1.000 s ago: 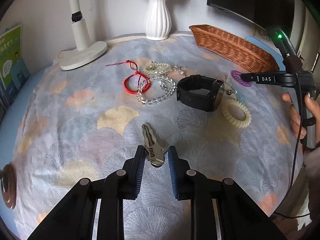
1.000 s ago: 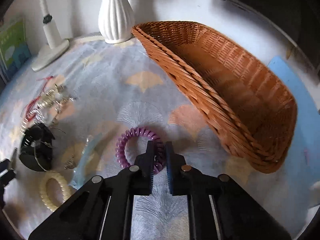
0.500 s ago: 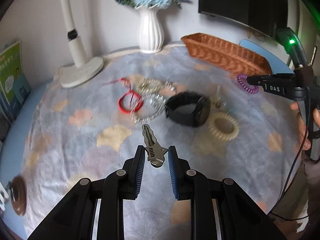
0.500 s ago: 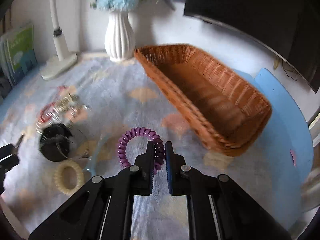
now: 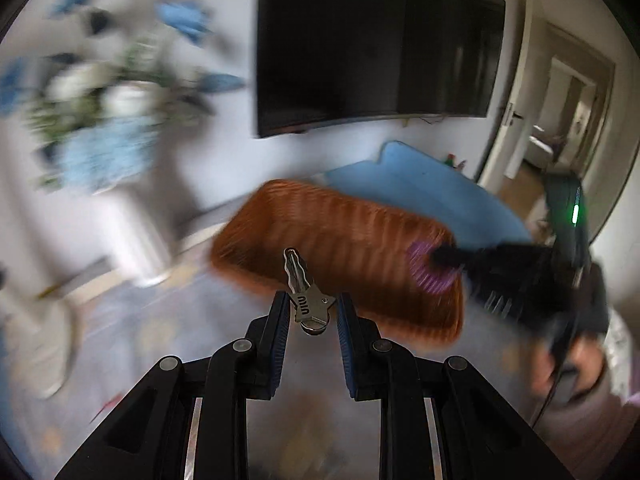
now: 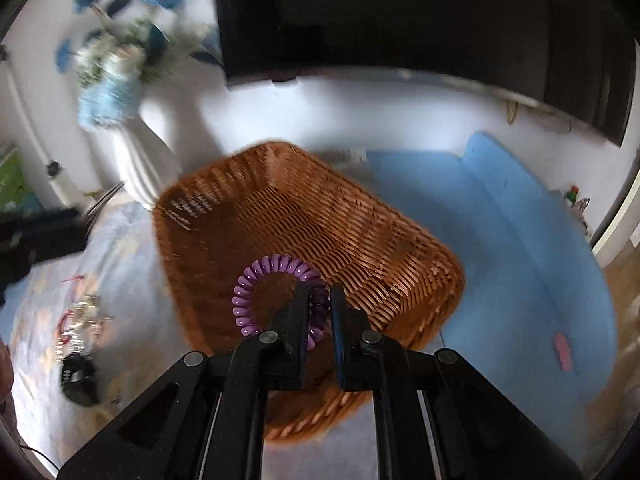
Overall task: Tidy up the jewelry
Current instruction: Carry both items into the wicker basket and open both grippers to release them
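My left gripper point(image 5: 310, 310) is shut on a silver hair clip point(image 5: 305, 292) and holds it in the air in front of the brown wicker basket point(image 5: 340, 236). My right gripper point(image 6: 319, 300) is shut on a purple spiral hair tie point(image 6: 256, 284) and holds it above the near part of the basket point(image 6: 304, 220). In the left wrist view the right gripper point(image 5: 436, 258) with the purple tie point(image 5: 424, 270) hangs over the basket's right end. The left wrist view is blurred.
A white vase with blue flowers point(image 6: 132, 160) stands left of the basket. Bracelets point(image 6: 80, 320) and a black watch point(image 6: 78, 376) lie on the patterned cloth at the left. A dark screen point(image 5: 372, 40) hangs behind. A blue mat point(image 6: 520, 240) lies to the right.
Both grippers have lifted off the table with their items and moved up to the basket. The right gripper now holds the purple tie over the basket.
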Motion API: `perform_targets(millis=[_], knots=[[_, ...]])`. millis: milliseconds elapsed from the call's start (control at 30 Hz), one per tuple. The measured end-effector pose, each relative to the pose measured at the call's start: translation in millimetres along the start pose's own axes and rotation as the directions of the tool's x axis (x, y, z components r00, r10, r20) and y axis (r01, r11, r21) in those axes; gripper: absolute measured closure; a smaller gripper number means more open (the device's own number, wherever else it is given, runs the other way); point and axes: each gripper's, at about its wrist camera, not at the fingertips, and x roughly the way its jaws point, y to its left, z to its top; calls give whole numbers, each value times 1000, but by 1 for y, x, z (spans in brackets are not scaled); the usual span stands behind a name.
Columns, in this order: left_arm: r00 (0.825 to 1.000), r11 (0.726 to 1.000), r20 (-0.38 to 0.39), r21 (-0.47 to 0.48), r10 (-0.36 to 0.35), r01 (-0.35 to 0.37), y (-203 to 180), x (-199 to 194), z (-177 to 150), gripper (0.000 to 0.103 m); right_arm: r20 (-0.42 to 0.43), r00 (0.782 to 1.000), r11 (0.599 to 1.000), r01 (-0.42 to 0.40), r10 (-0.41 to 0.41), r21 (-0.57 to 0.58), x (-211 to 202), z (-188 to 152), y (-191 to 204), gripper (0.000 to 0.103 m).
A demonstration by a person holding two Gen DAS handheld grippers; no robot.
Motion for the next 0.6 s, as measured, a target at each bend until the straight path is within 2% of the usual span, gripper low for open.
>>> perform_targets(millis=[100, 233, 400, 467, 500, 567, 600], knots=[[996, 999, -75, -18, -45, 44, -3, 57, 23, 79, -61, 998, 1000, -3, 3, -5, 28, 3, -3, 91], [986, 998, -160, -20, -55, 52, -6, 114, 29, 79, -95, 995, 1000, 8, -11, -22, 43, -2, -4, 91], [971, 995, -222, -52, -92, 83, -4, 147, 22, 78, -119, 993, 1000, 16, -18, -22, 52, -4, -7, 90], [973, 996, -215, -44, -81, 73, -4, 147, 19, 78, -119, 993, 1000, -5, 4, -4, 52, -3, -9, 90], [974, 996, -209, -34, -88, 83, -4, 145, 18, 76, -112, 993, 1000, -25, 26, 9, 50, -3, -10, 89], [975, 994, -197, -27, -107, 103, -6, 140, 17, 66, -104, 993, 999, -46, 49, 25, 48, -1, -13, 88], [977, 994, -186, -23, -107, 104, -7, 134, 18, 56, -98, 994, 999, -45, 47, 26, 45, 0, -13, 88]])
